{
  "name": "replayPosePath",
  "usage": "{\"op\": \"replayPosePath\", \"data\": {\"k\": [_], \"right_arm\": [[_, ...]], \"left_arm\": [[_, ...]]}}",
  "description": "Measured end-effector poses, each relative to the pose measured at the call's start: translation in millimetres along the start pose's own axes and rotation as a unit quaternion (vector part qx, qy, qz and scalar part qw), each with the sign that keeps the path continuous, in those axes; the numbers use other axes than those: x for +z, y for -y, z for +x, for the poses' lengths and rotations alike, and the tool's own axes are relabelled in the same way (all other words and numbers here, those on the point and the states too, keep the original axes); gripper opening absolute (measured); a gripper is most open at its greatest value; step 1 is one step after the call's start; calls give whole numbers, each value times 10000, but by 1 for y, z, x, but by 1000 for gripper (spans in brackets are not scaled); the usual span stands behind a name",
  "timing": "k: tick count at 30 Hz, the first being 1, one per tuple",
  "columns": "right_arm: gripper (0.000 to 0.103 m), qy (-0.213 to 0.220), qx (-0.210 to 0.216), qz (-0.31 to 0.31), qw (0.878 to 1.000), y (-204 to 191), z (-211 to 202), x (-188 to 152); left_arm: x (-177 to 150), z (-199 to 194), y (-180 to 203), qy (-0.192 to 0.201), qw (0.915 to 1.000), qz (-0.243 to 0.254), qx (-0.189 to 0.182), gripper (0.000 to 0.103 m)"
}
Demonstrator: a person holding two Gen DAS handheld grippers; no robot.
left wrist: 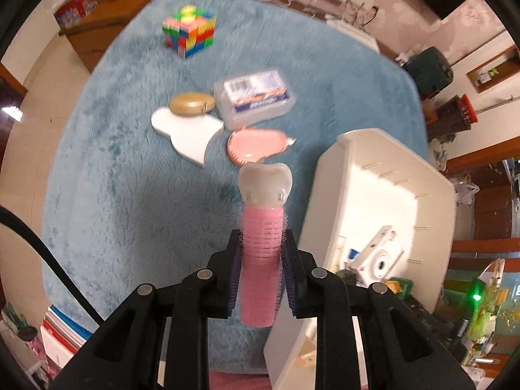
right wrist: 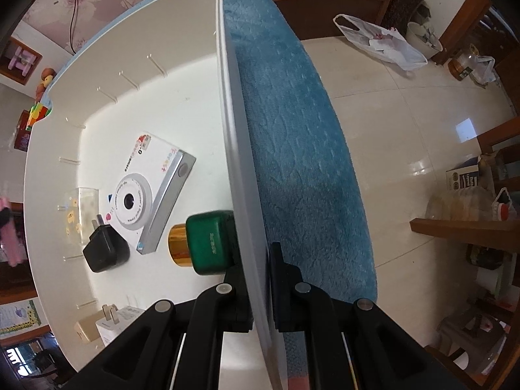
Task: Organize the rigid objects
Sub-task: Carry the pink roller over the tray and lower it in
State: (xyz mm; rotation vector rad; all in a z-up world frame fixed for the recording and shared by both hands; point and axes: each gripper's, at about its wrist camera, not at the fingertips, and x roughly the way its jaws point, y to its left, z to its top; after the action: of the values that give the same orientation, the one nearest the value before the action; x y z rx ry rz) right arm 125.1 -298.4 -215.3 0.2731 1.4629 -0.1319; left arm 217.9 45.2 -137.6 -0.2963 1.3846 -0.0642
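Observation:
My left gripper (left wrist: 261,243) is shut on a pink hair roller with a white tooth-shaped cap (left wrist: 264,227), held above the blue rug beside the white bin (left wrist: 383,175). My right gripper (right wrist: 255,263) is shut on the bin's wall (right wrist: 240,162), one finger inside and one outside. Inside the bin lie a white toy camera (right wrist: 149,195), a black plug (right wrist: 104,250), a green box (right wrist: 211,243), a gold roll of tape (right wrist: 177,243), a clear cup (right wrist: 81,208) and a white charger (right wrist: 110,325).
On the rug (left wrist: 130,195) lie a colour cube (left wrist: 190,31), a clear plastic case (left wrist: 255,97), a gold compact (left wrist: 191,104) on a white tooth-shaped tray (left wrist: 187,133), and a pink oval dish (left wrist: 256,144). Tiled floor (right wrist: 406,113) and wooden furniture surround the rug.

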Motion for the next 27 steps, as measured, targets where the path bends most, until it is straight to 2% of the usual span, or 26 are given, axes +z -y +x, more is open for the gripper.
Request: {"op": "replayPosePath", "data": {"k": [4,8,14,21,27], "right_arm": [[8,-64,58,45,10000,4,4,0],[7,-104,124,72,9998,8,6,-1],[7,-197,151,203,9995,11,7,-2],[7,-171,160,329,9992,11,4,-1],[7,-124,141,409,9990,10,3,0]], "left_arm": [[-10,-28,13,342,9991,206,-118,25],[-16,-41,42,538,9970,499,-230,25],[-37,-50,76,555,9924,1041,-360,25],[-66,-36,103,195,9876,1526,-305,26],[-84,-19,122,-329,9795,1953,-372,30]]}}
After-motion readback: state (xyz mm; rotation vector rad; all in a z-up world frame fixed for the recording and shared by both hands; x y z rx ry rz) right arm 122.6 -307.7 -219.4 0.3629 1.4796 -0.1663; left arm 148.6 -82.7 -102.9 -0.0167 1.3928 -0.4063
